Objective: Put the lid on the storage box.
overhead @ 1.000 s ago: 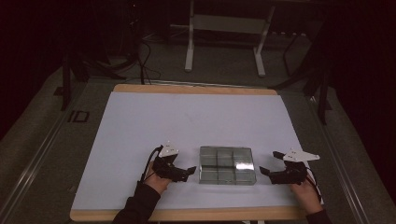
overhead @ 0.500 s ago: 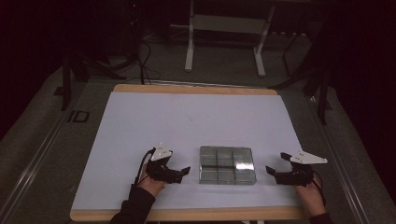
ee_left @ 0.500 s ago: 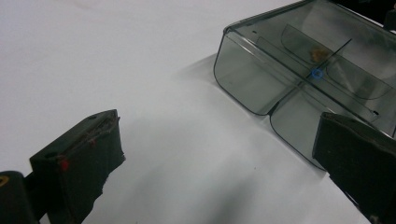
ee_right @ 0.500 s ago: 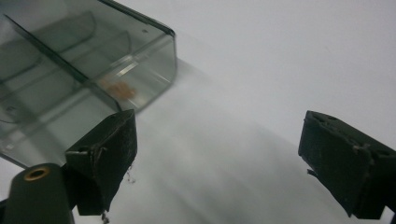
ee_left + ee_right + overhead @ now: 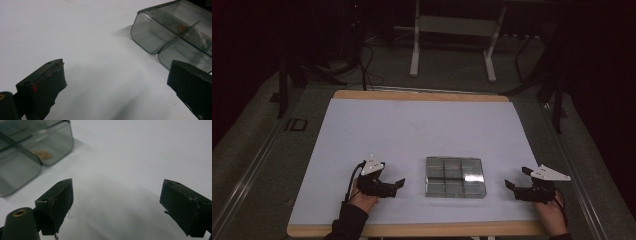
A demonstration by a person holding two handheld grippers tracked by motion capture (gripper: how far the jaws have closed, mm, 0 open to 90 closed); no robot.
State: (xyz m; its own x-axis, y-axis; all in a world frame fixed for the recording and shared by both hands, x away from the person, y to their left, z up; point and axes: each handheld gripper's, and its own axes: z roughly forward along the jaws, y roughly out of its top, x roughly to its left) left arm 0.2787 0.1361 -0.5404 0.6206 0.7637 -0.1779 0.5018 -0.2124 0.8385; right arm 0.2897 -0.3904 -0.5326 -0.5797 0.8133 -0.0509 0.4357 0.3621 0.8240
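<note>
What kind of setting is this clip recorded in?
Probably a lab or studio recording bay: a white-covered table with a wooden edge, dark surroundings, cables on the floor and a white stand frame behind. A clear compartment box sits on it.

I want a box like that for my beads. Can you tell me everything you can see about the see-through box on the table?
The box looks like clear, grey-tinted plastic with rounded corners. Thin walls split it into six compartments, three across and two deep. It lies flat and lidless on the white table cover, near the person's edge, between the two grippers; nothing touches it. A small orange-brown speck lies in one corner compartment, too blurred to name.
</note>
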